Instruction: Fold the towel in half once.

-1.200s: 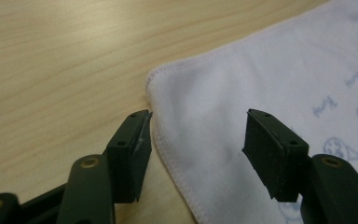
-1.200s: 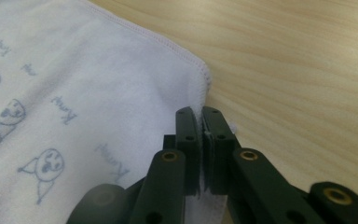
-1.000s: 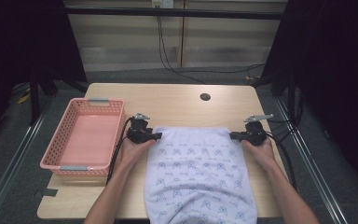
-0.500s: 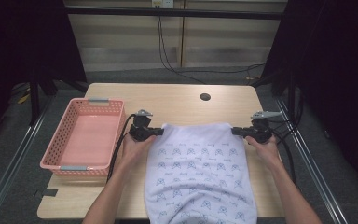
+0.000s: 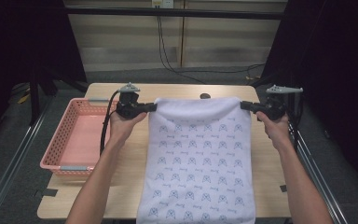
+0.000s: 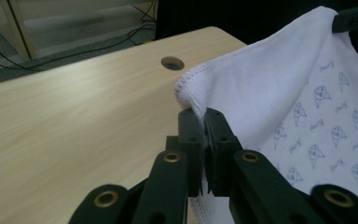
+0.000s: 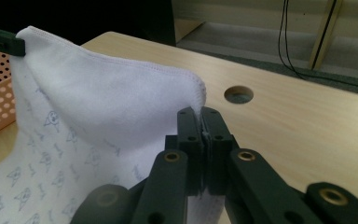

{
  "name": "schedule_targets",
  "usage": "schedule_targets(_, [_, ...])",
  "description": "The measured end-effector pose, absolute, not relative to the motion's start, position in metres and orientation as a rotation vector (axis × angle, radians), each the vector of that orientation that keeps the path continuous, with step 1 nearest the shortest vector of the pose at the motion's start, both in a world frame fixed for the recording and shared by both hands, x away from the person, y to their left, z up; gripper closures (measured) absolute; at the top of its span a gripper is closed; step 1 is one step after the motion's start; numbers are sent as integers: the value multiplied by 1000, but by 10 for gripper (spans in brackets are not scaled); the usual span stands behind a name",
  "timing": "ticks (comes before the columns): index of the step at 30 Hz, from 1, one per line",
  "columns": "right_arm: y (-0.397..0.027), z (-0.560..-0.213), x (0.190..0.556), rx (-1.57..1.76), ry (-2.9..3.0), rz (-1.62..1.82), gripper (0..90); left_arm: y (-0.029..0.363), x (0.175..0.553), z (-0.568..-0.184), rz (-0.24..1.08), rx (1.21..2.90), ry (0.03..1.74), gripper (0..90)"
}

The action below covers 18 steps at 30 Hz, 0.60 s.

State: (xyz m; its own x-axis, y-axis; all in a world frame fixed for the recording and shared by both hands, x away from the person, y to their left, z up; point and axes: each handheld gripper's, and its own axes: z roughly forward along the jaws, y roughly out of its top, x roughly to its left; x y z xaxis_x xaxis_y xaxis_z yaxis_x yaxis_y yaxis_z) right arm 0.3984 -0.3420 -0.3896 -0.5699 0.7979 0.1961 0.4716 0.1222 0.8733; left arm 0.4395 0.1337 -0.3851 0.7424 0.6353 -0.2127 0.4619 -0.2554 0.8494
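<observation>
Stretching between both hands, the white printed towel (image 5: 200, 158) hung soft and limp, its stitched top hem sagging slightly, its lower part draped over the pale wooden table (image 5: 121, 186) and past the near edge. The left gripper (image 5: 144, 107) and right gripper (image 5: 248, 106) each pinched a top corner tight. A pink perforated plastic basket (image 5: 74, 140) sat well clear at the left.

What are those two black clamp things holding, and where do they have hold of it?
A white printed towel. The left gripper pinches one far corner and the right gripper the other, so its far edge hangs between them above the table.
</observation>
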Motion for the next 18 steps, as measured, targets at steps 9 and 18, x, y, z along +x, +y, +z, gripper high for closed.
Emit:
schedule_targets(9, [-337,-341,425,1208,2018,1465,880,148,454,-328,312,1799,821,874])
schedule_targets(18, [-332,-342,393,1149,2067,1456,881,150,420,-342,280,1864,776,873])
